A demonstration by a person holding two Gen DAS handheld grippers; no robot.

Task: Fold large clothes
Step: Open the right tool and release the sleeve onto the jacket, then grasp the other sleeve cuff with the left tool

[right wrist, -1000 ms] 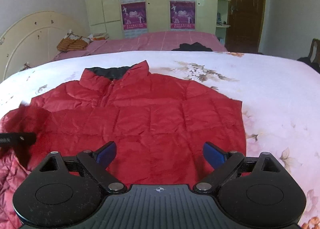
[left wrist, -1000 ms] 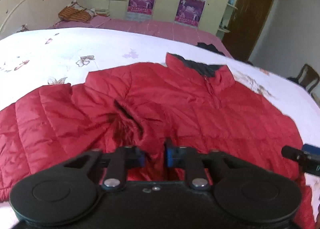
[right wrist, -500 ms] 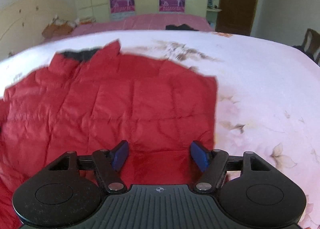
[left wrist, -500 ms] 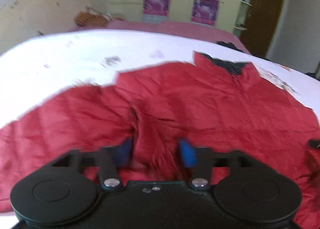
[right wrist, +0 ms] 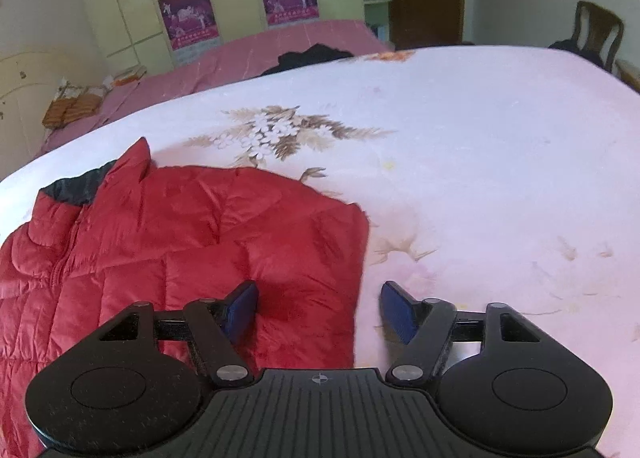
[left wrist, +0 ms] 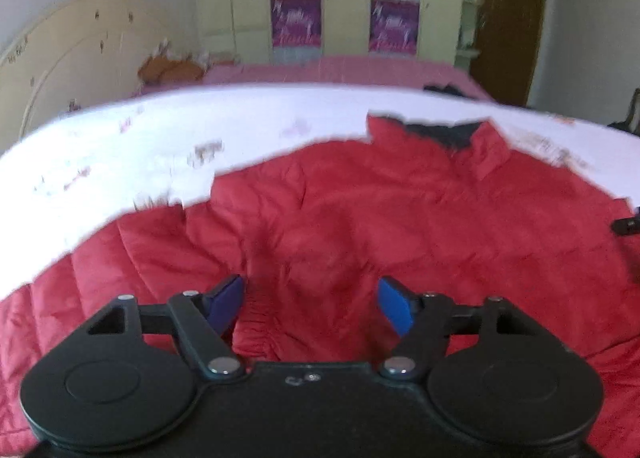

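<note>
A red quilted puffer jacket [left wrist: 400,226] lies spread flat, front up, on a bed covered with a white floral bedspread [right wrist: 460,146]. My left gripper [left wrist: 311,304] hovers low over the jacket's crumpled lower part, its blue-padded jaws spread wide with only red fabric showing in the gap between them; they grip nothing. This left view is motion-blurred, yet it shows what the other does not: the jacket's sleeve [left wrist: 100,270] stretched out toward the left edge of the frame, and the tip of a dark tool at the far right edge, too small to identify for certain. My right gripper [right wrist: 318,308] is also wide open and holds nothing; it straddles the jacket's straight side edge, with the left pad over red fabric and the right pad over bare bedspread. Only this sharper right view shows the brown-and-white flower print [right wrist: 276,130] just beyond the jacket, the zipper line below the stand-up collar with its dark lining [right wrist: 76,186], and a wooden chair [right wrist: 596,34] at the far right. Both views show a second bed with a pink cover [right wrist: 280,42] and pale wardrobe doors carrying purple posters [left wrist: 296,22].
</note>
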